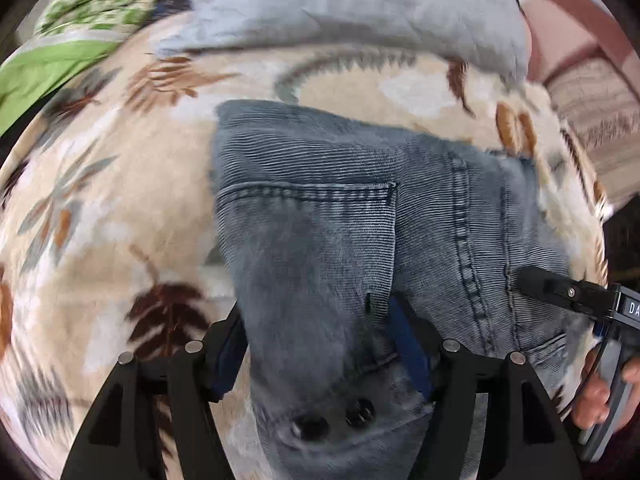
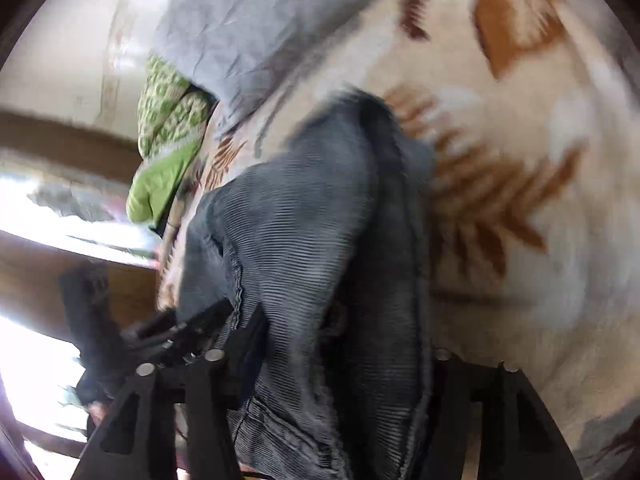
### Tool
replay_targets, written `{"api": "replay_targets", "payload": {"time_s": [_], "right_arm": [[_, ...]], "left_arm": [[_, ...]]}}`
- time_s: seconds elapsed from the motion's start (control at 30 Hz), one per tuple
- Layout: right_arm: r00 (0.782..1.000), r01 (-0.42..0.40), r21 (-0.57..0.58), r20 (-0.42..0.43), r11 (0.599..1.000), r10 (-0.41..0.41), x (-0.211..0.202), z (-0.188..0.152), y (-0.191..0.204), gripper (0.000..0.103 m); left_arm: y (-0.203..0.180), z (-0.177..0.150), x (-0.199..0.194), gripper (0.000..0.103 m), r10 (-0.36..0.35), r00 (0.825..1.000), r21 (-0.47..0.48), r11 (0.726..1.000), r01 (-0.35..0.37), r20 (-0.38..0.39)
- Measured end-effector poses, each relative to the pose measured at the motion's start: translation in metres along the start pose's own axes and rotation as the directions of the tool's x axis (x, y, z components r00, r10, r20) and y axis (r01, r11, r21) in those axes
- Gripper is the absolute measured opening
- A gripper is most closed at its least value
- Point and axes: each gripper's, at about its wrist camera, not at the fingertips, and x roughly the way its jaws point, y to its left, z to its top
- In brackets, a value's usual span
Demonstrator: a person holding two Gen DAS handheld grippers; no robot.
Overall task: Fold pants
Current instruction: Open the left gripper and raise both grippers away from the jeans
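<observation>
Grey-blue corduroy pants lie bunched on a leaf-patterned blanket. The waistband end with two dark buttons fills the space between my left gripper's jaws, which are wide apart around the cloth. My right gripper reaches in from the right onto the pants by the seam. In the blurred right wrist view the pants hang between the right gripper's jaws; the fingertips are hidden by the cloth.
A pale blue-grey cloth lies at the back of the blanket. A green patterned quilt sits at the back left. A pink and beige striped fabric is at the right. A bright window shows left.
</observation>
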Motion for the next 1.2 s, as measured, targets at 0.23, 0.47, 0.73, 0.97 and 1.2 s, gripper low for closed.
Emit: {"api": "replay_targets", "payload": {"time_s": [0.23,0.47,0.73,0.97,1.2], "right_arm": [[0.983,0.045,-0.134,0.18,0.99,-0.021,-0.088,-0.034,0.045,0.062],[0.934,0.198,-0.407,0.354,0.892,-0.046,-0.15,-0.088,0.15,0.062],[0.825,0.402,-0.552,0.565,0.73,-0.027,-0.203,-0.171,0.222,0.068],[0.772,0.525,-0.558,0.631,0.642,-0.083,-0.187,-0.193,0.218,0.072],[0.775,0.465,-0.562,0.632,0.684,-0.009,-0.209,-0.194,0.221,0.072]], "left_arm": [[-0.027,-0.035,-0.105,0.075,0.19,0.947,0.099,0.97,-0.222,0.259],[-0.055,-0.06,-0.192,0.091,0.293,0.837,0.029,0.938,-0.344,0.463],[-0.052,-0.09,-0.256,0.098,0.379,0.695,-0.084,0.904,-0.42,0.611],[-0.053,-0.097,-0.267,0.098,0.368,0.678,-0.105,0.912,-0.397,0.636],[-0.053,-0.095,-0.258,0.098,0.378,0.676,-0.103,0.906,-0.411,0.632]]}}
